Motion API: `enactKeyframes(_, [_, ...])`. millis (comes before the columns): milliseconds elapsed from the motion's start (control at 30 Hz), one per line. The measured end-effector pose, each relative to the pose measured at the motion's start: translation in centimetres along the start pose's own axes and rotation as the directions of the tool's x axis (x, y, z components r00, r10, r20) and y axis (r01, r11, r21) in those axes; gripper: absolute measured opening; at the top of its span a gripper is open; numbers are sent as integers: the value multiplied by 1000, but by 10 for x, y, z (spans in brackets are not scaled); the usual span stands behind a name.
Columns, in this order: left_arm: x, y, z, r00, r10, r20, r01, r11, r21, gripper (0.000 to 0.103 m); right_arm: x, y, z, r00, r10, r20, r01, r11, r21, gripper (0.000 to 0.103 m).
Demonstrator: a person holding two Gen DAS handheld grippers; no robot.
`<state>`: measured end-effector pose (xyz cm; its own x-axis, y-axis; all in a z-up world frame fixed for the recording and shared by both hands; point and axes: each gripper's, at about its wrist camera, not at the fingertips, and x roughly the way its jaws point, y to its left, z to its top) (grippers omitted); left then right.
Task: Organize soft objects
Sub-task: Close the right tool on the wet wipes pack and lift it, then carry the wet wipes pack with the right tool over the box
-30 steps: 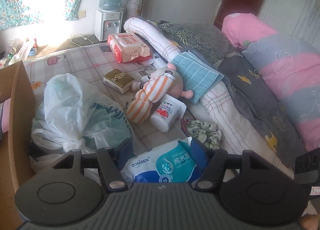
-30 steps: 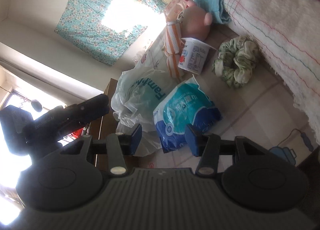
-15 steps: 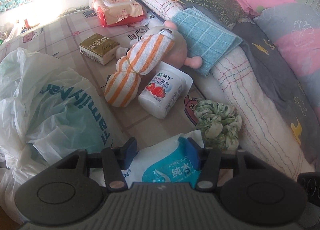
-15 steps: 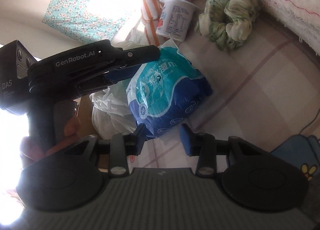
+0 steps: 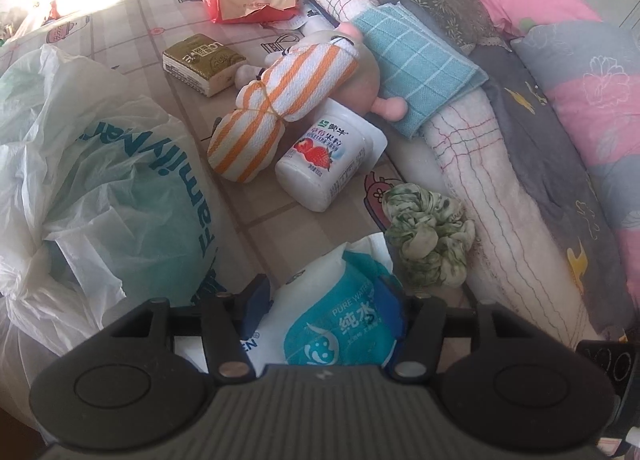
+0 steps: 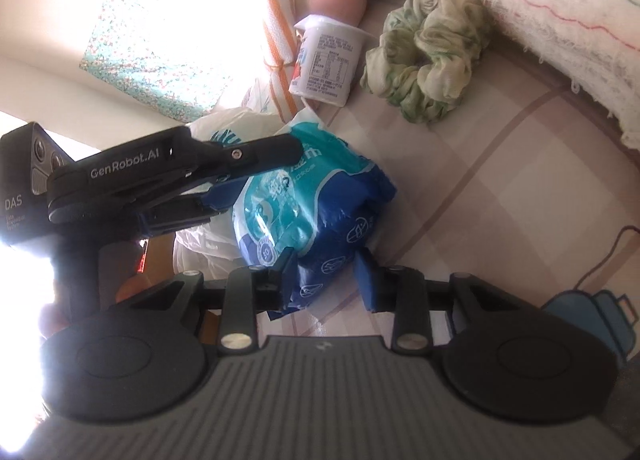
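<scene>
A blue and white wet wipes pack [image 5: 340,320] lies on the bed sheet; it also shows in the right wrist view [image 6: 312,211]. My left gripper [image 5: 326,300] is open with its blue fingers on either side of the pack. My right gripper [image 6: 326,280] is open, its fingers straddling the pack's near end. The left gripper [image 6: 224,179] shows from the side in the right wrist view, over the pack. A green scrunchie [image 5: 428,236] lies just right of the pack, also in the right wrist view [image 6: 428,55].
A white plastic bag [image 5: 100,179] lies to the left. An orange striped towel roll [image 5: 276,107], a yogurt cup [image 5: 324,159], a pink plush [image 5: 368,79], a tissue pack [image 5: 202,61], a teal cloth [image 5: 416,55] and rolled blankets [image 5: 480,163] lie beyond.
Both grippers have moved closer onto the wipes pack. The left gripper's fingers now sit around it; the right gripper's fingers reach its near end.
</scene>
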<state>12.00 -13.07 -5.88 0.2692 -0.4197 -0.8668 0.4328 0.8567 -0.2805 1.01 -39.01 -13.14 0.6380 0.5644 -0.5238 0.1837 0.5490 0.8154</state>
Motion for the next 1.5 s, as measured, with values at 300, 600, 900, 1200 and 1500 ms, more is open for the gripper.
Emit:
enactKeyframes(300, [-7,1,-23,997,-71,-21,70,996,-45,61,-20,-16,15,997,-11,72,9,1000,29,30])
enactKeyframes(600, [-22,-3,-36,995,-98,-6,99,995,9,67,-32,-15,29,995,-20,98,18,1000,21,32])
enactKeyframes(900, [-33,-15,-49,997,-78,12,75,987,143,74,-45,-12,33,995,-52,84,54,998,-22,41])
enactKeyframes(1200, [-9,-14,-51,1000,-20,-8,22,985,172,71,-22,-9,34,999,-51,3,51,998,-22,42])
enactKeyframes(1500, [6,-11,-40,999,-41,-9,42,988,146,69,-5,-1,39,999,-31,-16,31,999,-8,40])
